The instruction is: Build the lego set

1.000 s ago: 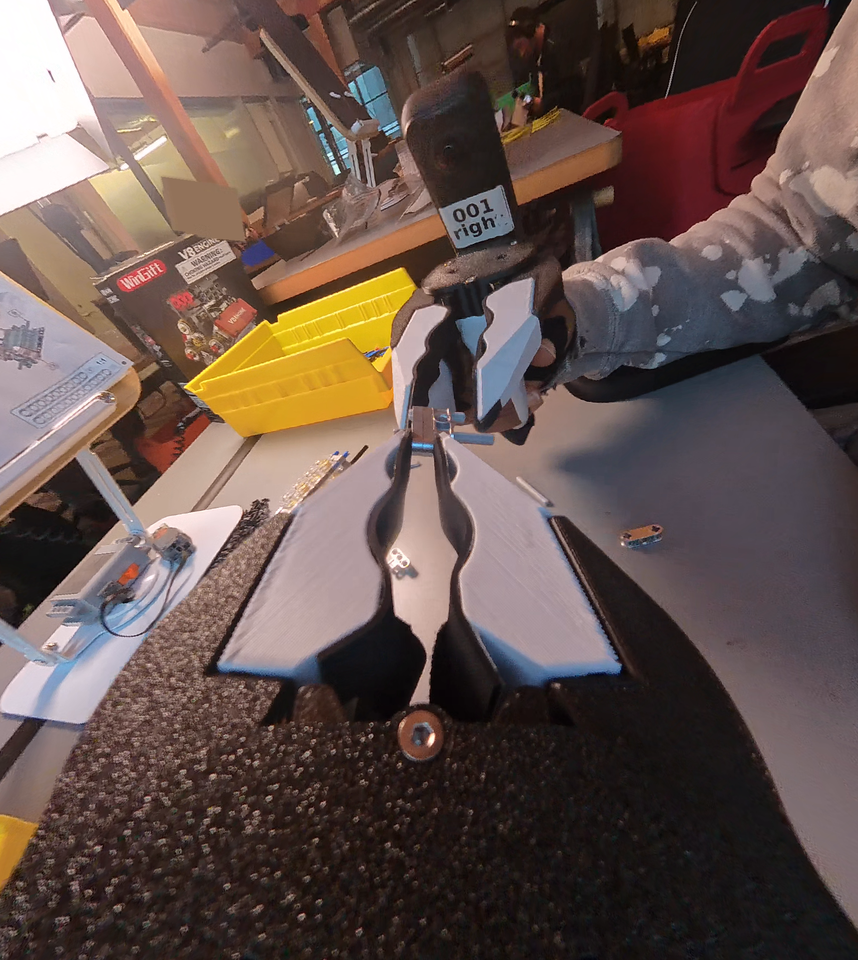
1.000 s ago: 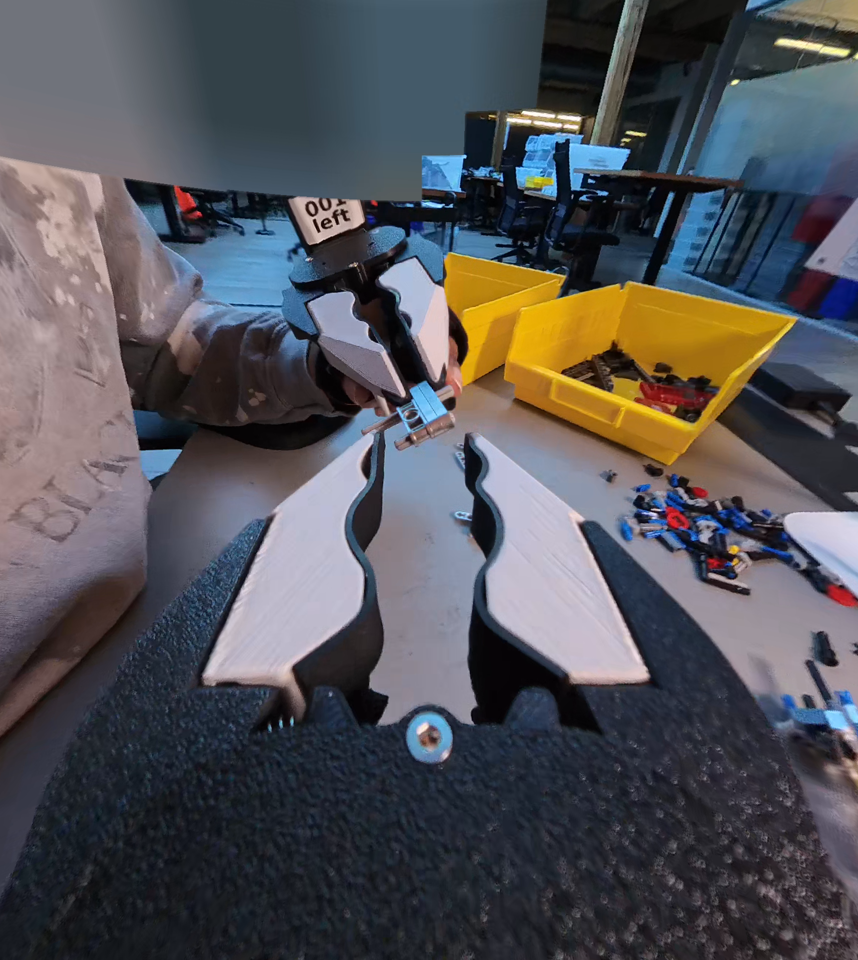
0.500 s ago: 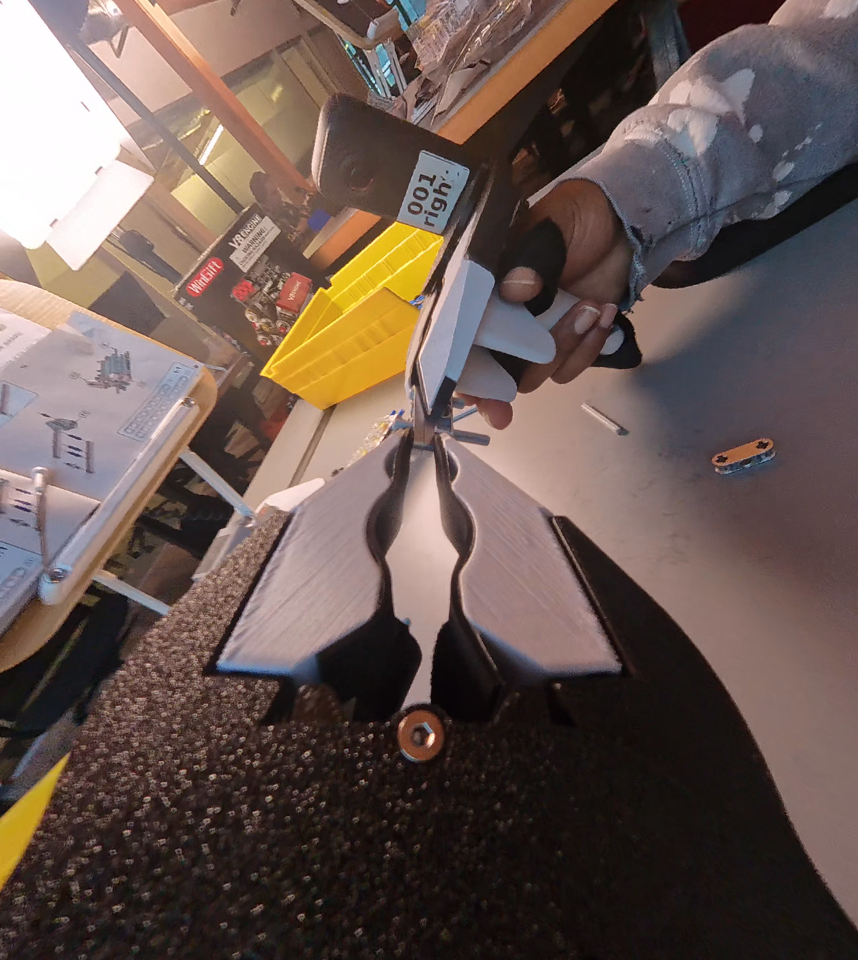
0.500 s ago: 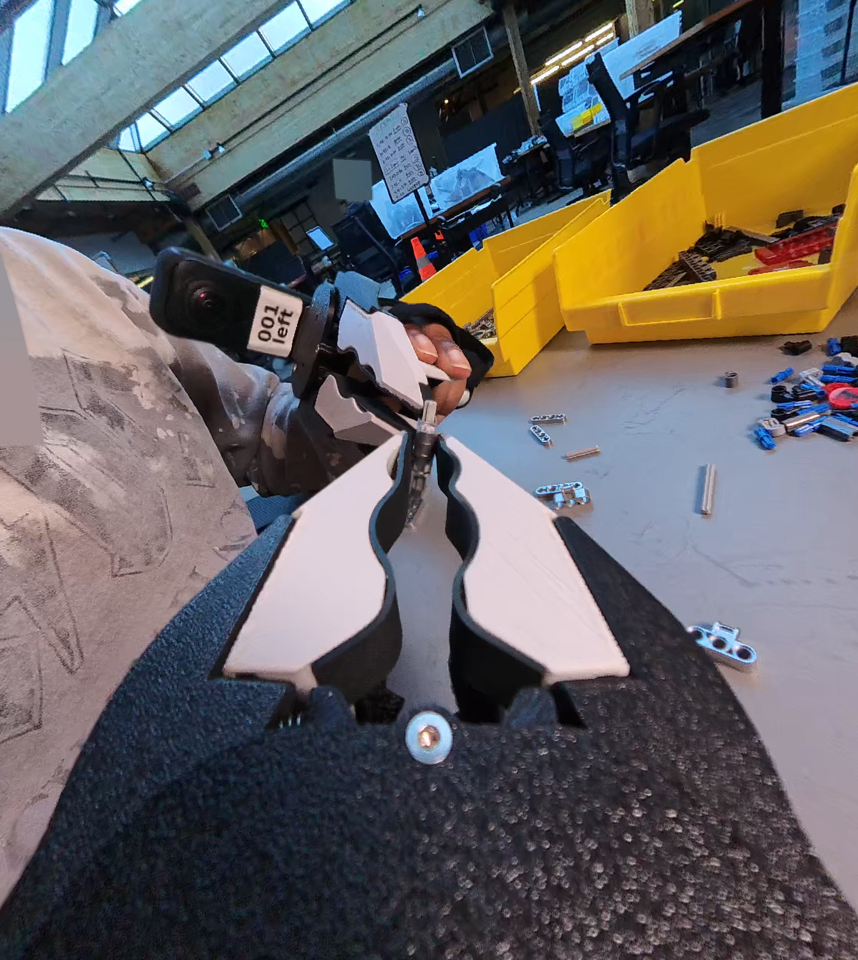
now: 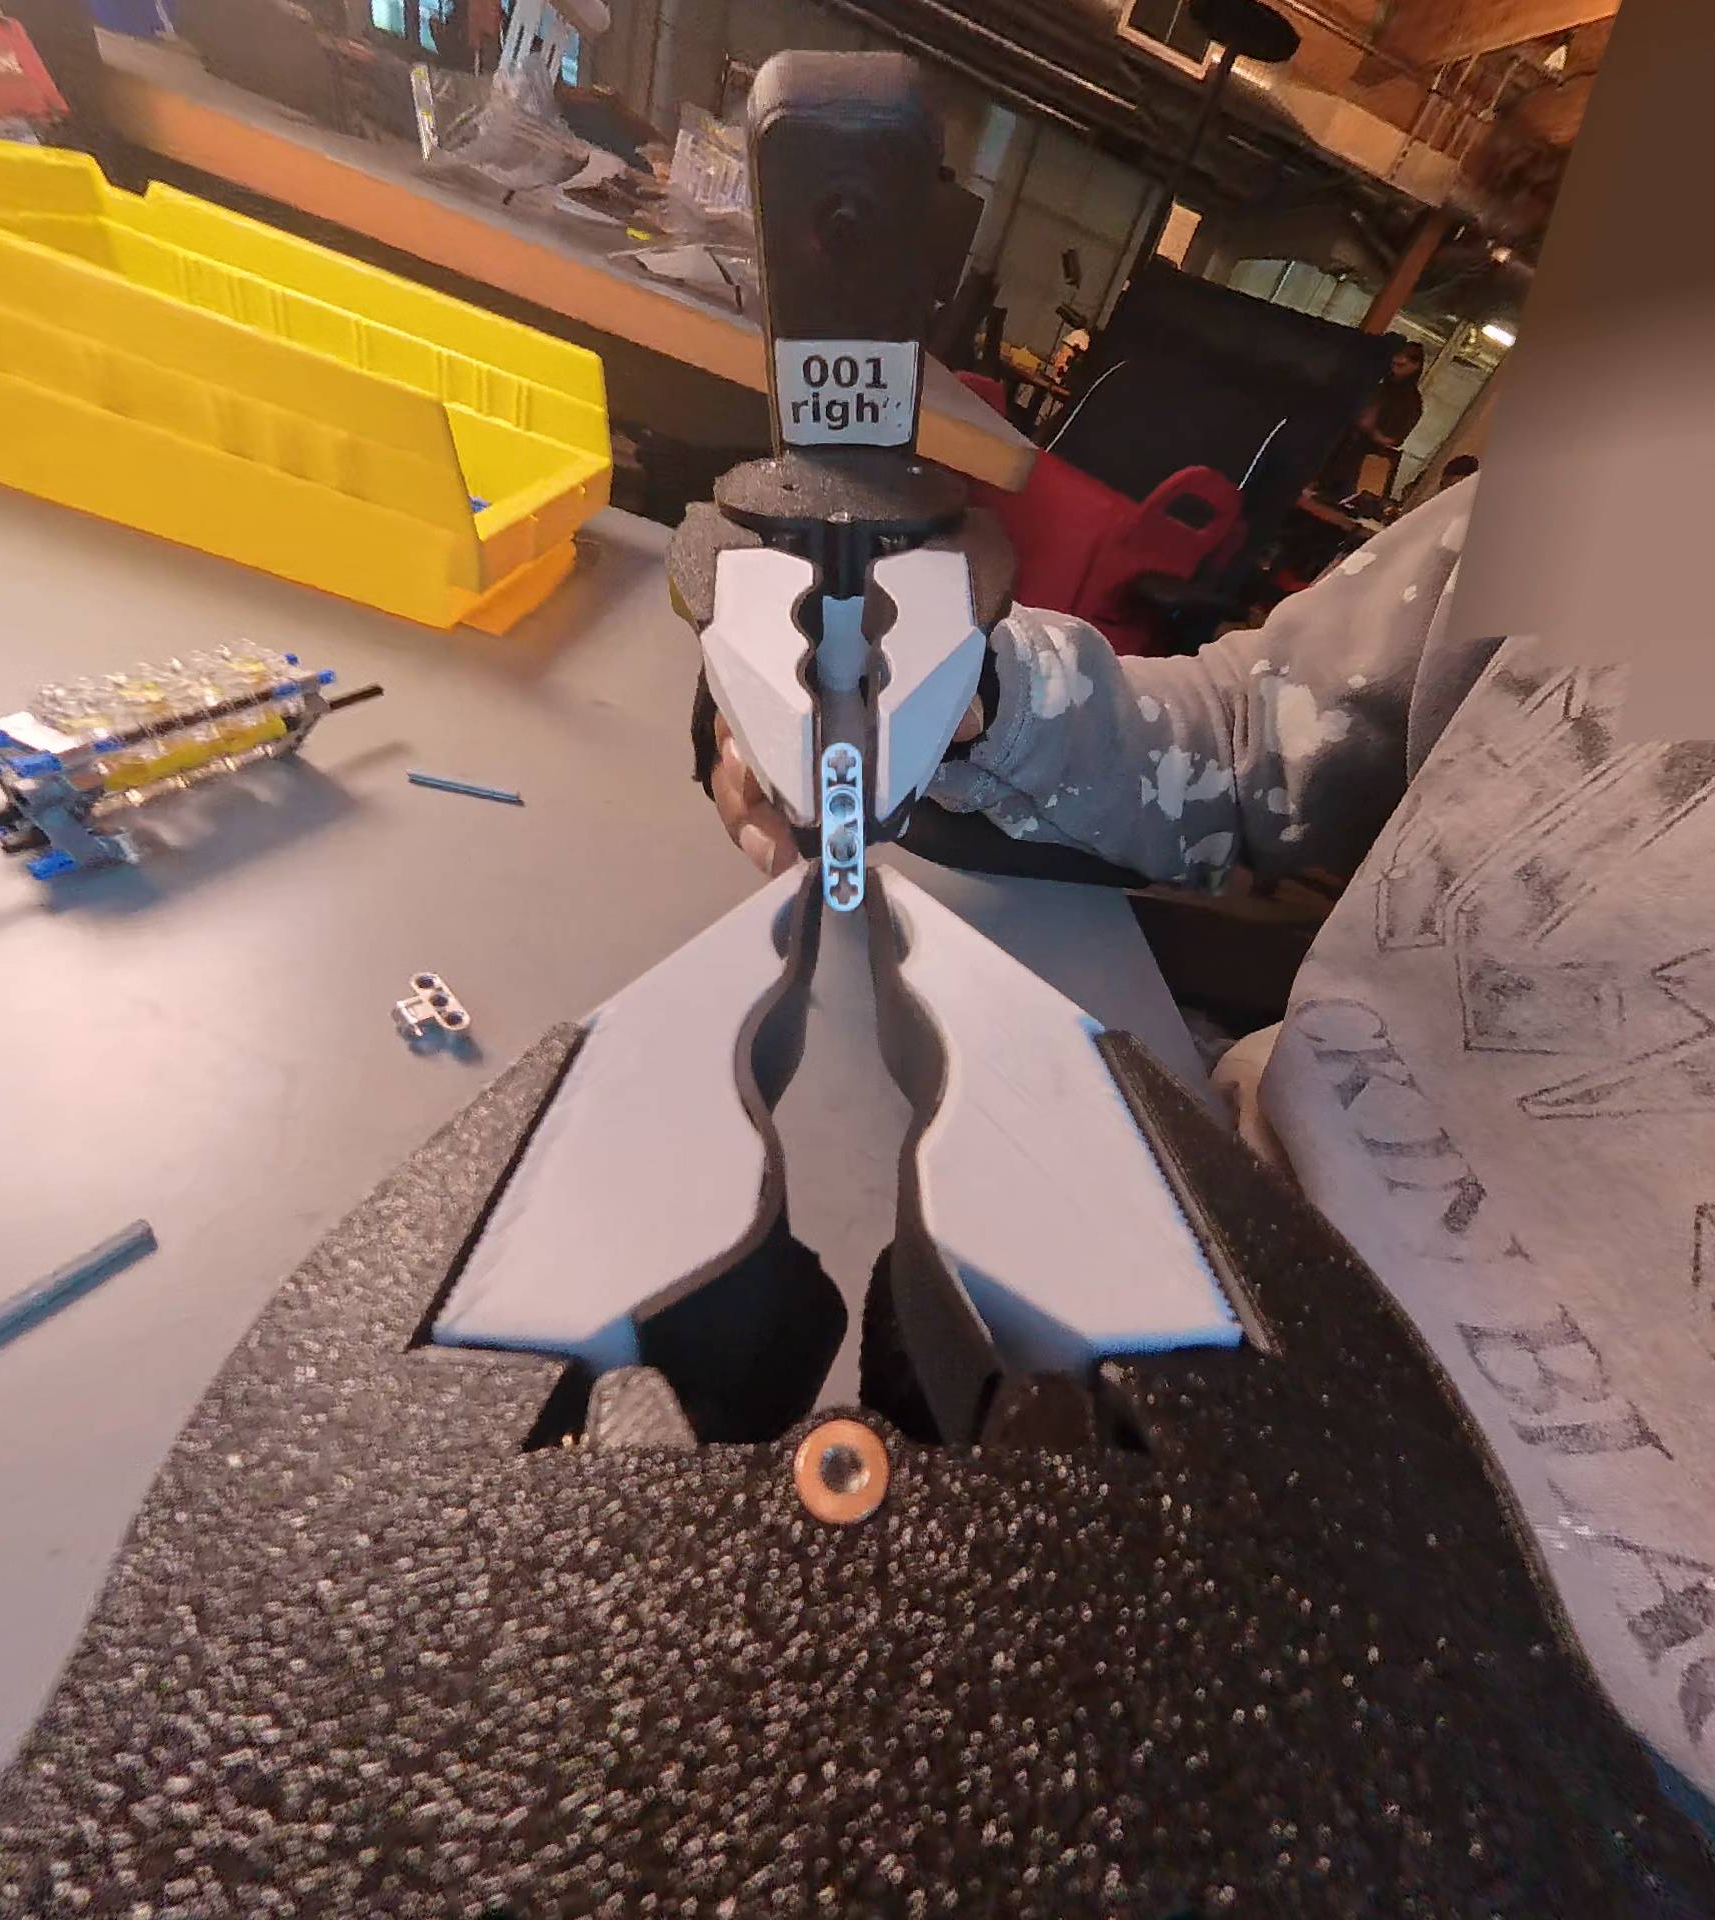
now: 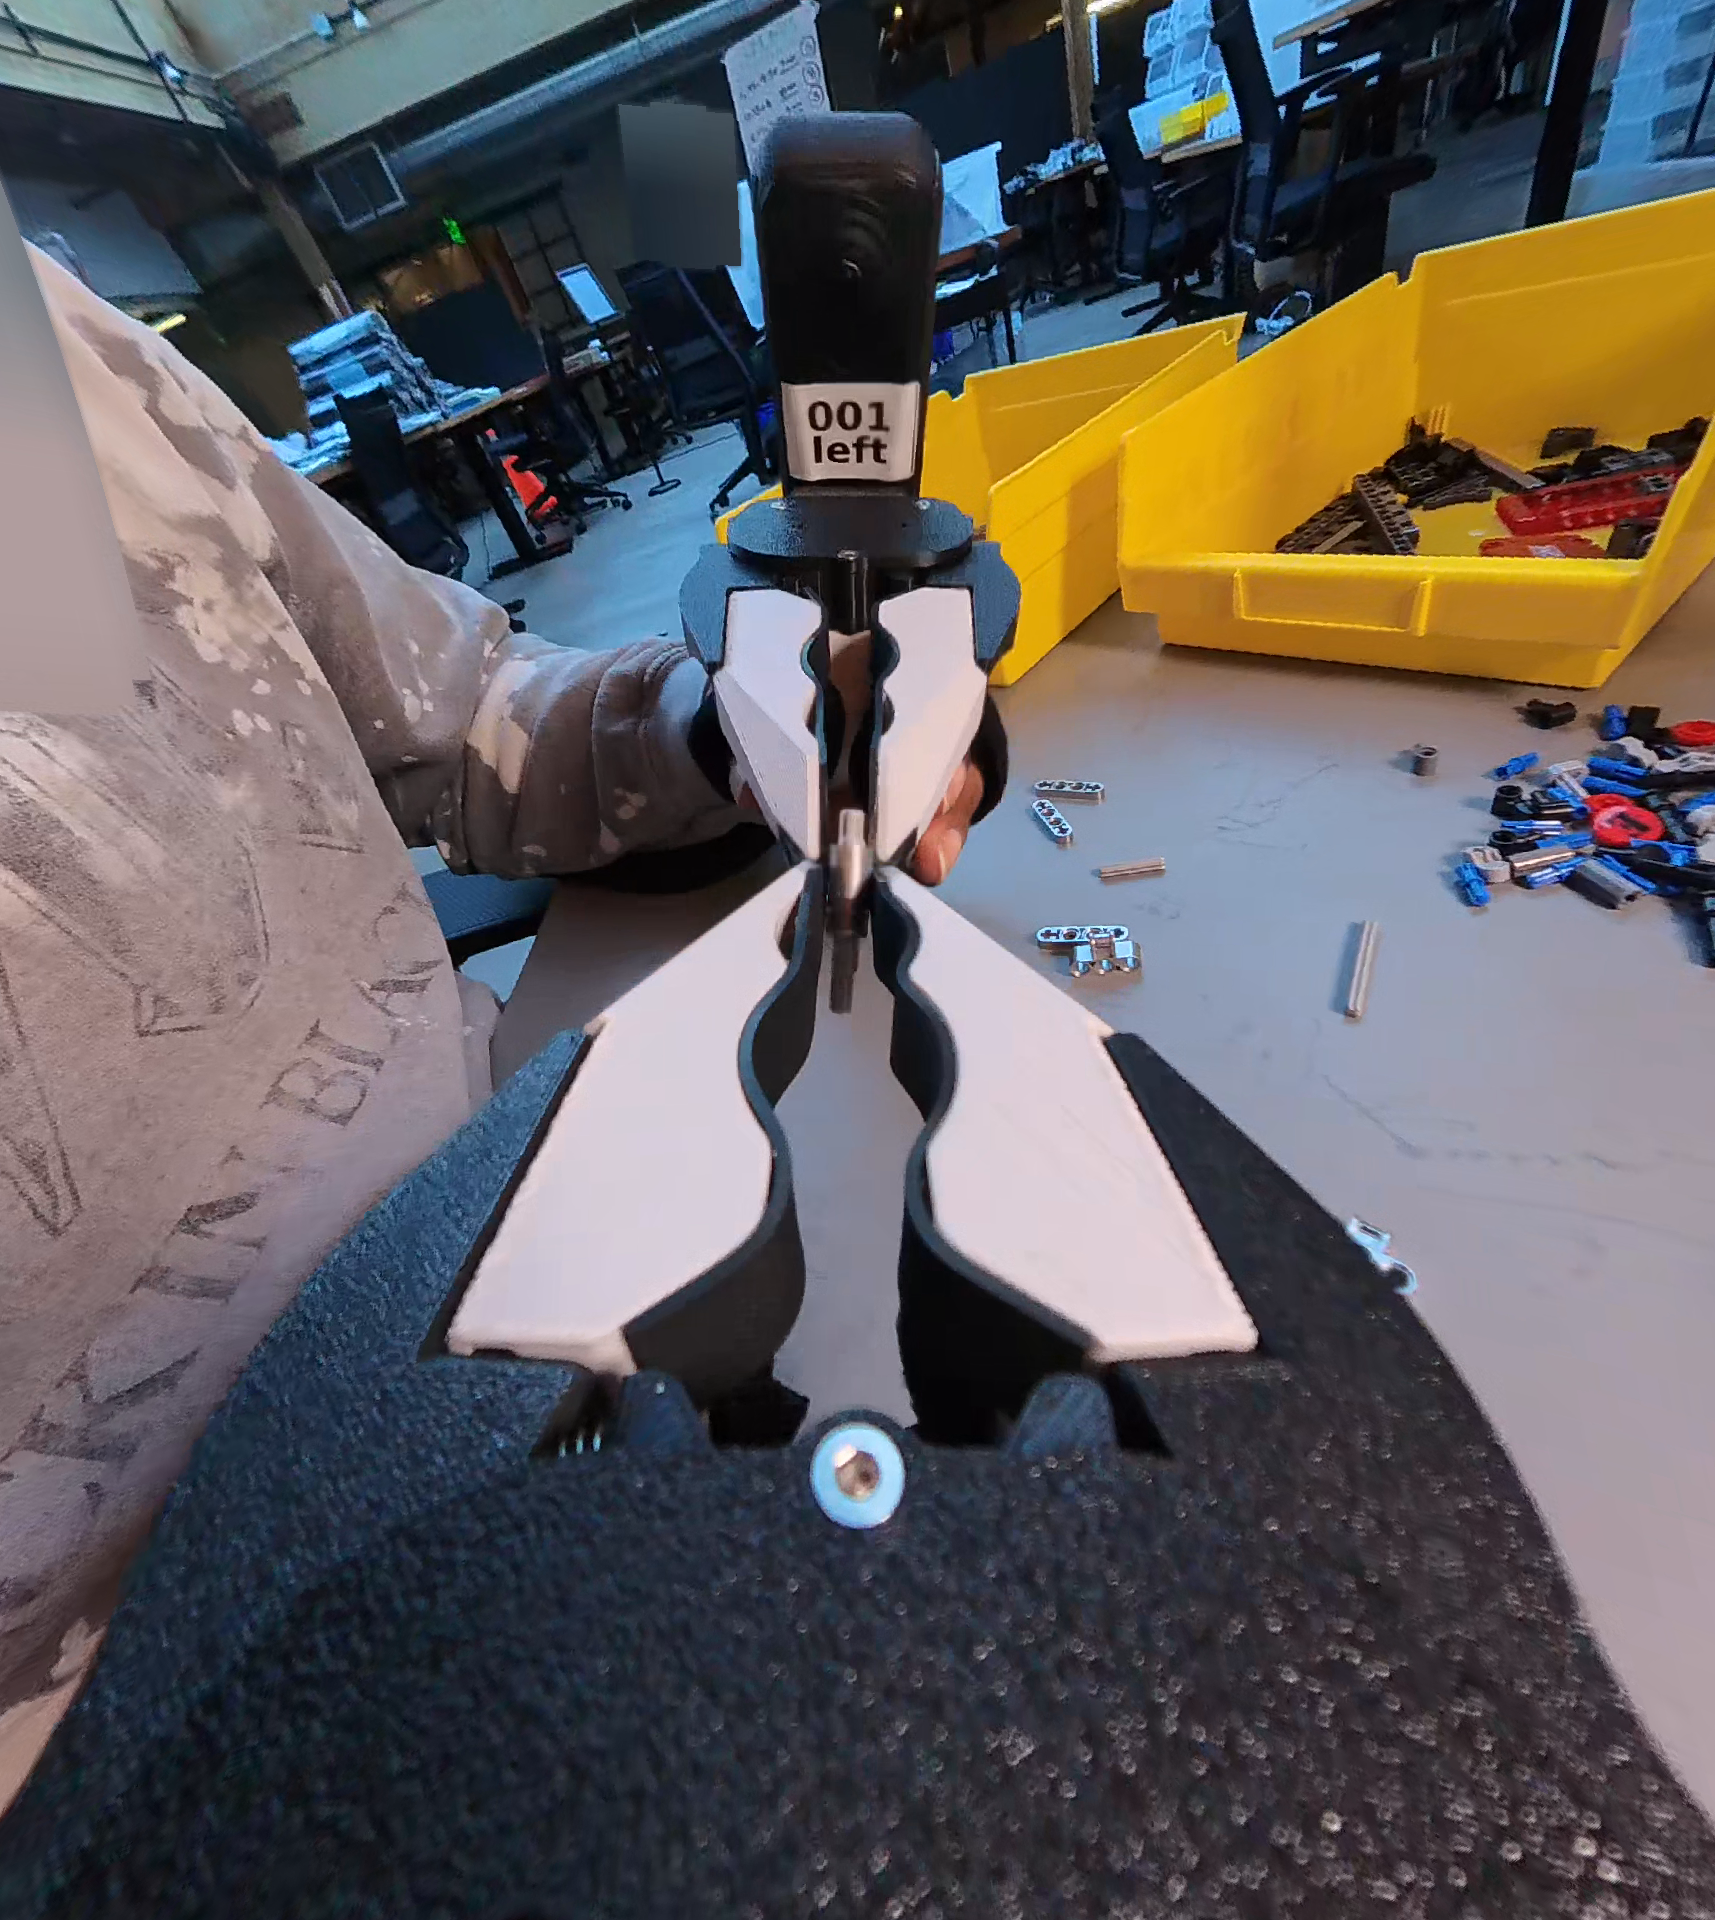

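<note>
A small grey beam with holes (image 5: pixel 842 826) hangs above the grey table (image 5: pixel 209 1060), pinched from both ends. My left gripper (image 5: pixel 840 885) is shut on its near end. My right gripper (image 5: pixel 840 805) faces it tip to tip and is shut on the far end. In the right wrist view the piece (image 6: pixel 847 844) shows edge-on, with a dark axle (image 6: pixel 840 961) running back between the fingers of my right gripper (image 6: pixel 845 888). My left gripper (image 6: pixel 845 844) meets it head-on. A hand in a mottled grey sleeve holds each gripper.
Yellow bins (image 5: pixel 333 436) stand at the back; one (image 6: pixel 1404 613) holds black and red parts. A built model with blue pins (image 5: pixel 146 748), a grey connector (image 5: pixel 432 1003) and loose axles (image 5: pixel 22 1309) lie at left. A pile of small parts (image 6: pixel 1663 831), grey beams (image 6: pixel 1087 945) and a rod (image 6: pixel 1360 966) lie at right. Left and right tips are no more than a few centimetres apart.
My right gripper was open a second ago and has shut on the piece held by my left gripper. Both grippers have turned and now face each other squarely.
</note>
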The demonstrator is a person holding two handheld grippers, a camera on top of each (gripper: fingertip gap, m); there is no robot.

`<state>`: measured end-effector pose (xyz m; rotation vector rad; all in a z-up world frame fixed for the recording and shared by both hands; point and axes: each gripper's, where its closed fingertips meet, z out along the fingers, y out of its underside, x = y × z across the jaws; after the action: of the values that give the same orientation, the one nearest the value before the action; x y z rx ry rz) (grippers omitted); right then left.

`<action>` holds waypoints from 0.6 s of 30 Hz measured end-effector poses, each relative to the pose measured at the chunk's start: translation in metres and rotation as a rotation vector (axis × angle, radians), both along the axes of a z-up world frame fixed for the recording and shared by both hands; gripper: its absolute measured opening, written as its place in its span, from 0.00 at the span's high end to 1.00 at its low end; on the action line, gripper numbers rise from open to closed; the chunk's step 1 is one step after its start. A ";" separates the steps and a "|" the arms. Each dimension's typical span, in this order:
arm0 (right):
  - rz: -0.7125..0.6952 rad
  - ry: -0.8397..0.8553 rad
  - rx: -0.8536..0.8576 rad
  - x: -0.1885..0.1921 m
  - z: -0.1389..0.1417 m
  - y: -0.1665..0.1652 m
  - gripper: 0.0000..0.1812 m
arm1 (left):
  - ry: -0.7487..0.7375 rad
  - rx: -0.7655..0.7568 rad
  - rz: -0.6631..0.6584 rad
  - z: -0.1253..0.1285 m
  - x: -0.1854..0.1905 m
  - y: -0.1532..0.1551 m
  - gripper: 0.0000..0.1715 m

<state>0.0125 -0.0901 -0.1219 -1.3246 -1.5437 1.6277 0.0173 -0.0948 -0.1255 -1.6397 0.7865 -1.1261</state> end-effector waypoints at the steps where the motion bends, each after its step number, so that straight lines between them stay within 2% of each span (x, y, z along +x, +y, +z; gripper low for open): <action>1: -0.005 0.002 -0.015 -0.001 0.001 0.001 0.97 | -0.009 -0.045 -0.006 -0.003 0.001 0.000 0.96; 4: -0.042 -0.006 -0.074 -0.005 0.000 0.008 0.97 | -0.074 -0.177 0.000 -0.011 0.004 0.005 0.97; 7: -0.078 0.005 -0.129 -0.008 0.001 0.015 0.97 | -0.171 -0.262 0.020 -0.008 0.001 0.011 0.97; 10: -0.120 0.085 -0.093 -0.006 0.011 0.023 0.95 | -0.281 -0.337 0.015 -0.001 -0.004 0.013 0.97; 12: -0.155 0.165 0.003 -0.002 0.022 0.027 0.87 | -0.350 -0.383 0.016 0.002 -0.008 0.016 0.97; 18: -0.261 0.184 0.536 -0.004 0.013 0.025 0.76 | -0.520 -0.524 0.004 0.004 -0.016 0.023 0.97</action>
<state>0.0081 -0.0653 -0.1091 -1.0004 -1.4820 1.0427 0.0009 -0.0717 -0.1212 -1.6337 0.1531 -1.7616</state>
